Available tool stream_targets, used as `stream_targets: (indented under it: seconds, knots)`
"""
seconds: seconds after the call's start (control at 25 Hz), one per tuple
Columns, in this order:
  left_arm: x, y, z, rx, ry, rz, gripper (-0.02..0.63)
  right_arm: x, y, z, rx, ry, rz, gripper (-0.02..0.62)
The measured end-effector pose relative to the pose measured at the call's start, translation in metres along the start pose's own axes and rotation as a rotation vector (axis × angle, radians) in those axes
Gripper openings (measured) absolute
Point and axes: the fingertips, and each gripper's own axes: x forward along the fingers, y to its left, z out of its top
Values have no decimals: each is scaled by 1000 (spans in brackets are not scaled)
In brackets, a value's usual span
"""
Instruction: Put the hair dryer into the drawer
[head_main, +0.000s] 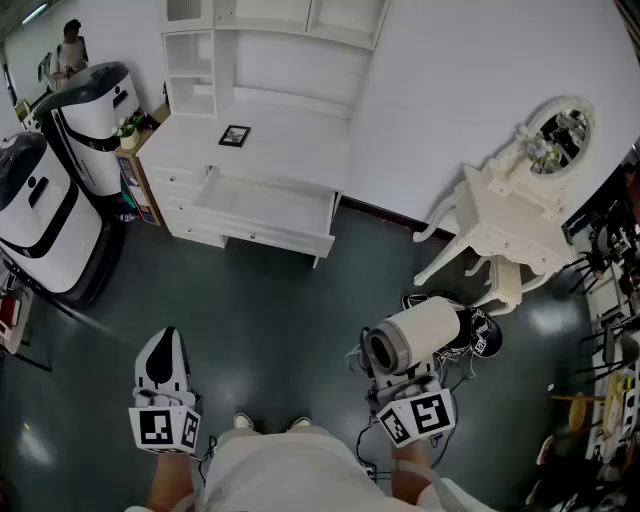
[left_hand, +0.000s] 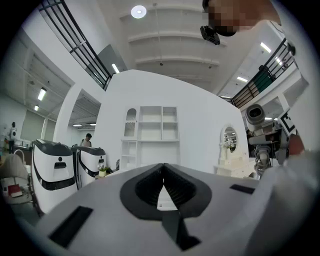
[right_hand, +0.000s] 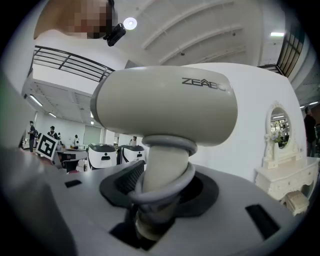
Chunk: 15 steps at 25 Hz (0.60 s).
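A cream hair dryer (head_main: 415, 335) stands in my right gripper (head_main: 402, 376), barrel pointing left, low at the right over the dark floor. In the right gripper view the jaws are shut on the dryer's handle (right_hand: 162, 165), which has a grey cord looped round it, and the barrel (right_hand: 165, 107) fills the space above. My left gripper (head_main: 166, 342) hangs at the lower left, shut and empty; its jaws (left_hand: 163, 169) meet at the tip. The white desk (head_main: 290, 140) stands ahead with its drawer (head_main: 265, 207) pulled out and nothing showing inside.
A small framed picture (head_main: 235, 135) lies on the desk. Two white-and-black machines (head_main: 40, 215) stand at the left. A white dressing table (head_main: 510, 215) with an oval mirror (head_main: 560, 135) is at the right, with cables (head_main: 482, 335) on the floor near it.
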Motion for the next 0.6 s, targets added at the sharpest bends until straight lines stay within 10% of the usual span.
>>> stream_targets:
  seconds: [0.6]
  knots:
    - [-30,-36,-7,-7,1,57,17,-22,-7,6,-47,-34,88,193]
